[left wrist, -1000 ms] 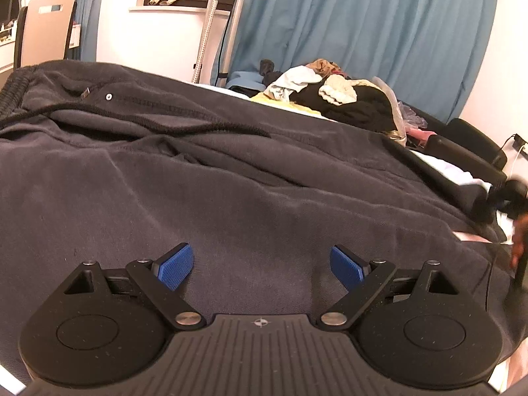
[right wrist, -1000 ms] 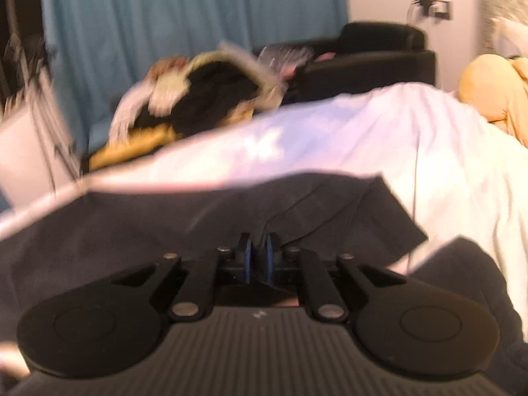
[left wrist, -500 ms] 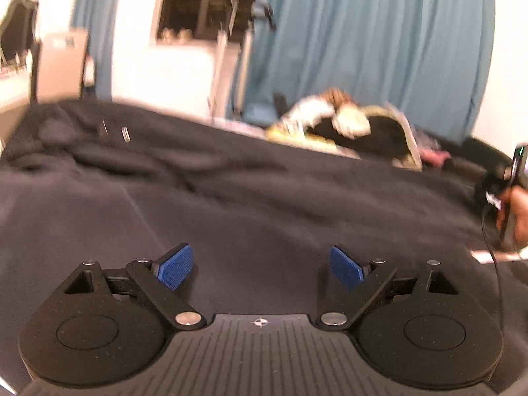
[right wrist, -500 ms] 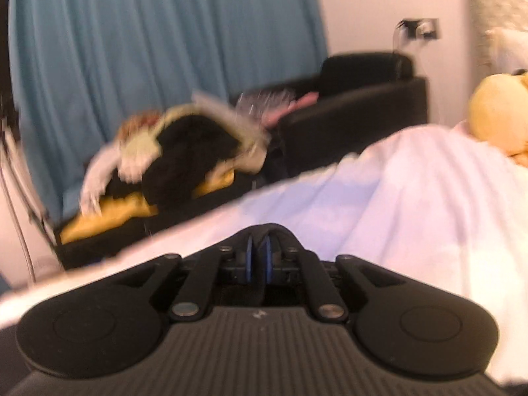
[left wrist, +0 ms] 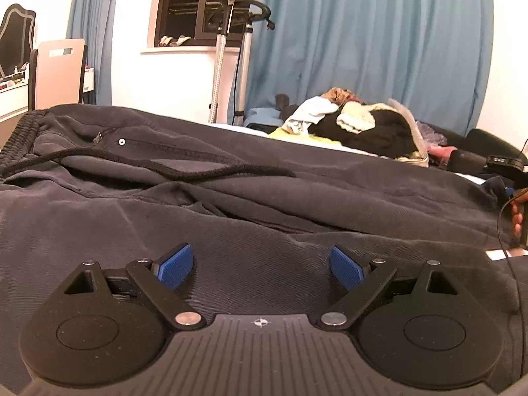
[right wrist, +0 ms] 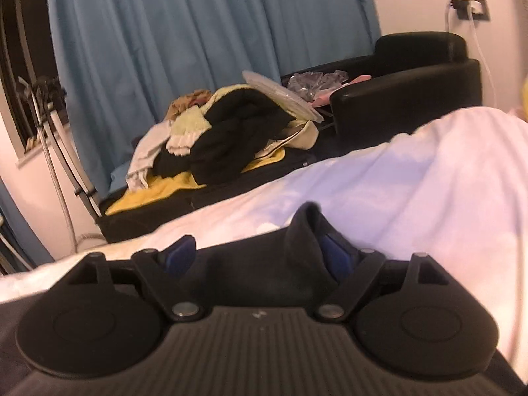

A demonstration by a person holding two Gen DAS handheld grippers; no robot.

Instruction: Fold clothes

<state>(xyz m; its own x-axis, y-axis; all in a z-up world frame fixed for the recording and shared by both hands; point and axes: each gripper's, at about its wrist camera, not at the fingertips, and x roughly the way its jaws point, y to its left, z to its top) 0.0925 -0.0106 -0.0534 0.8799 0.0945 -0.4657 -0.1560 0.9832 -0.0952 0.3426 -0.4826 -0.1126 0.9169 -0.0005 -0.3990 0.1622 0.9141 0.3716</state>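
Dark sweatpants lie spread across the bed. Left tongs gape wide, empty, just over the cloth. Right tongs are also spread, a raised fold between them near the bed's far edge. Risk: that fold snags a pad and drags the layers crooked.

- The dark grey sweatpants lie spread across the bed, soft and creased, filling most of the left wrist view.
- Their ribbed elastic waistband sits at the far left, with a black drawstring trailing loose over the fabric and a small metal eyelet near it.
- In the right wrist view, a raised fold of the same dark cloth stands up against the white bedsheet.
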